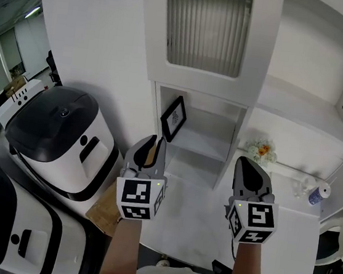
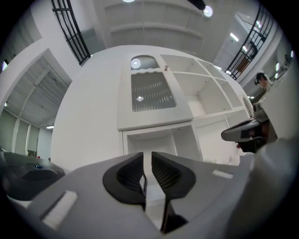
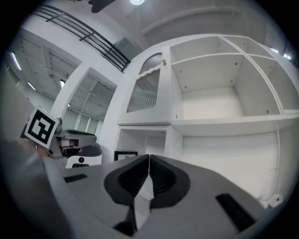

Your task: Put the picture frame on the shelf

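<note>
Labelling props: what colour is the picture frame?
Black. The picture frame shows best in the head view.

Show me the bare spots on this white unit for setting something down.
The wide shelf above the flowers is bare. The counter left of the flowers is open. The narrow cubby has room right of the picture frame. Left of the unit, two appliances crowd in.

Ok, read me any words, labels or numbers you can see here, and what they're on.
No text can be read.
Picture frame in the shelf: its print is too small.
Bottle on the right: label blurred.
Marker cubes: black-and-white square patterns, no words.
</note>
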`<state>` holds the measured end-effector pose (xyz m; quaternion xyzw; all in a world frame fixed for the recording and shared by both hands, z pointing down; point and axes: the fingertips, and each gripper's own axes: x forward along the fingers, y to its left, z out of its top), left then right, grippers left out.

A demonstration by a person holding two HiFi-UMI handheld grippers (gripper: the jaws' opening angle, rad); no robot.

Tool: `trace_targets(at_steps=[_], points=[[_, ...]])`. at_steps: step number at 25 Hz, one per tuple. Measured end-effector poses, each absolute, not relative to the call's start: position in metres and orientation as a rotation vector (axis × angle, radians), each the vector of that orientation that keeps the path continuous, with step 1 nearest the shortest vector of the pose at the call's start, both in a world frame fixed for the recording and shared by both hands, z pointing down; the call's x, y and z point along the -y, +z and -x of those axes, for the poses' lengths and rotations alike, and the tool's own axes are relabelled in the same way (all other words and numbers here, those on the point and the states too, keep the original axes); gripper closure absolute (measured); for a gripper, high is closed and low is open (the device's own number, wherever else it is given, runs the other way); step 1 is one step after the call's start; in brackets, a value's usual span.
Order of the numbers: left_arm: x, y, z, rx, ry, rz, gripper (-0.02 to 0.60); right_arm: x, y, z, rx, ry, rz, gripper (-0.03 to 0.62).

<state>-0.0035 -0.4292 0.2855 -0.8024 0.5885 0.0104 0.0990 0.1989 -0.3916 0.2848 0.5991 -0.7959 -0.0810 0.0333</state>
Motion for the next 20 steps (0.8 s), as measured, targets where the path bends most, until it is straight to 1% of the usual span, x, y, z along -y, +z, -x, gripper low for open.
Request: trace_targets(at_steps=[2, 3, 10, 14, 20], points=[[0.421, 0.281, -0.001, -1.693, 0.053, 2.368, 0.555, 0.389, 0.282, -0.198, 2.45, -0.255, -1.849, 0.585], [0.418, 0.28, -0.004, -1.669, 0.063, 2.376, 0.569, 0.388, 0.281, -0.198, 2.454, -0.254, -1.852, 0.585], [0.404, 0.274, -0.004, -1.604, 0.188, 2.393, 0.572, 0.379, 0.271, -0.195, 2.453, -0.312, -1.865, 0.583], [0.398, 0.271, -0.007, -1.574, 0.161, 2.344, 0.572, 0.377, 0.267, -0.196, 2.438, -0.343, -1.88, 0.585], [0.395, 0.268, -0.006, -1.535, 0.199, 2.366, 0.572, 0.373, 0.262, -0.198, 2.449, -0.374, -1.886, 0.585]])
